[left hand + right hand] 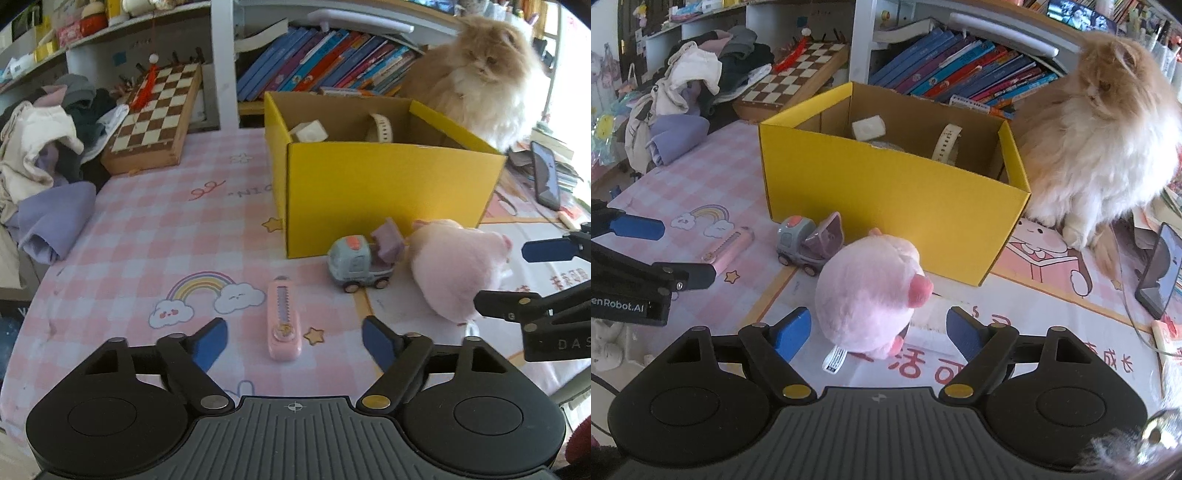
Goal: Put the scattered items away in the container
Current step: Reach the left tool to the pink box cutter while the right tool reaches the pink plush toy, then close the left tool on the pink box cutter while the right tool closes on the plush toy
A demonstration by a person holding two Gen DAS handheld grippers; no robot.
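A yellow cardboard box point(388, 184) point(886, 199) stands open on the pink checked tablecloth, with a white cube and a cream watch inside. In front of it lie a pink utility knife point(283, 321) point(729, 249), a grey toy truck point(360, 264) point(809, 243) and a pink plush pig point(456, 266) point(868, 295). My left gripper point(293, 341) is open, its blue pads on either side of the knife's near end. My right gripper point(879, 332) is open around the pig's lower part; it also shows as the right gripper point(513, 277) at the left view's edge.
A fluffy orange cat point(476, 77) point(1100, 140) sits right of the box. A chessboard point(155, 110), a heap of clothes point(44, 162) and a row of books point(325, 62) stand behind. A phone point(1161, 269) leans at the right.
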